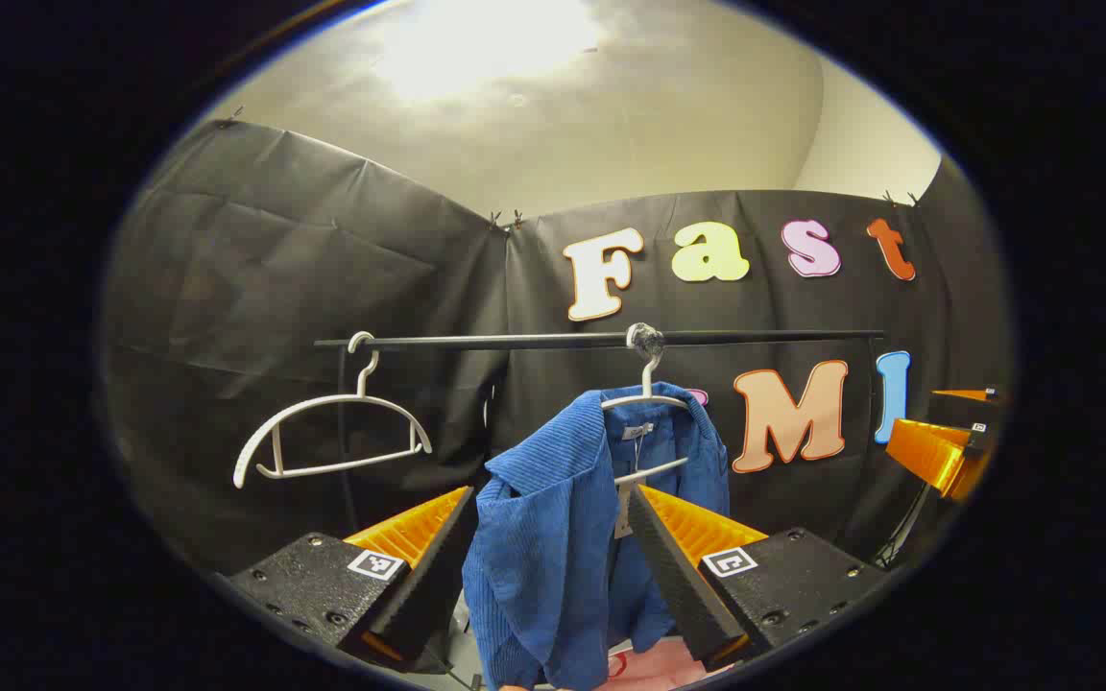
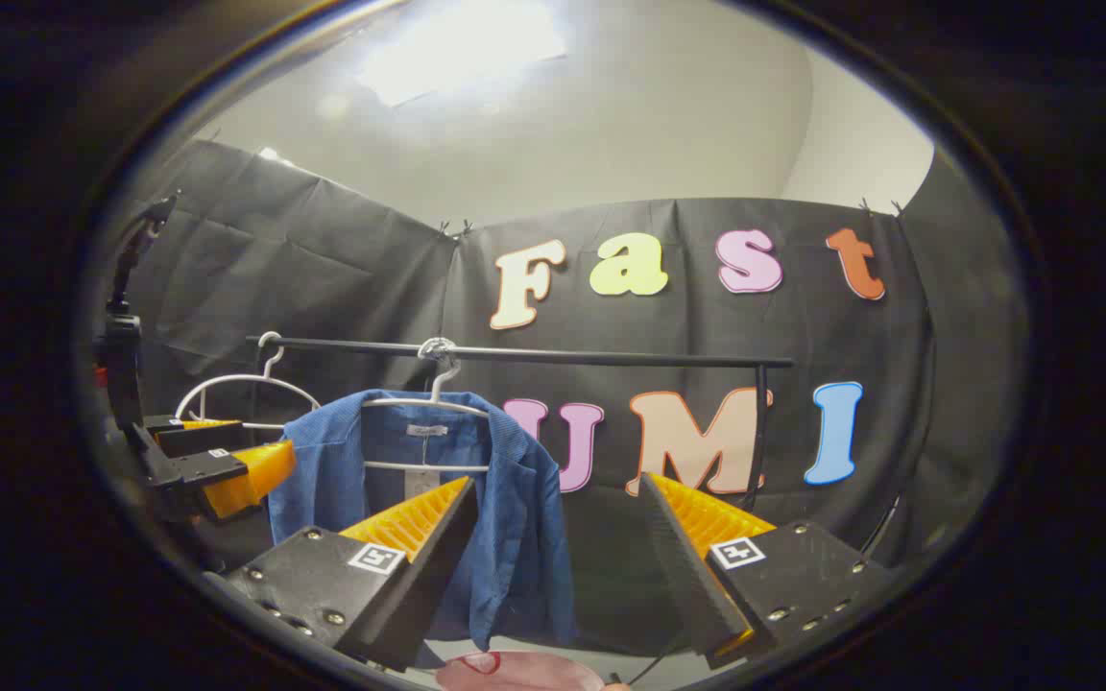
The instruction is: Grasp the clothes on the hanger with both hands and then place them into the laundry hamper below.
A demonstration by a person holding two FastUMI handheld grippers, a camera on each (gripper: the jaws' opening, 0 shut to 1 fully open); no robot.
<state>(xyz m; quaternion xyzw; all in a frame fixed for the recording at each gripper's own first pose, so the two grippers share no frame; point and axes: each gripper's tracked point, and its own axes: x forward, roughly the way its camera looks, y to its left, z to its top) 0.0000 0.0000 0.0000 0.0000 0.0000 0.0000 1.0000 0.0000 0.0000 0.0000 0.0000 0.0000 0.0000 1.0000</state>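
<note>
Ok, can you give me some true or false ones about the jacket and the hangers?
1. The blue corduroy jacket hangs on a white plastic hanger on the black metal rail. True.
2. The other white hanger holds a red shirt. False: it is bare.
3. The left gripper has its jaws shut on the jacket. False: they stand open, the jacket showing between them.
4. The right gripper has its jaws open. True.
5. The jacket lies on the floor. False: it hangs from the rail.
</note>
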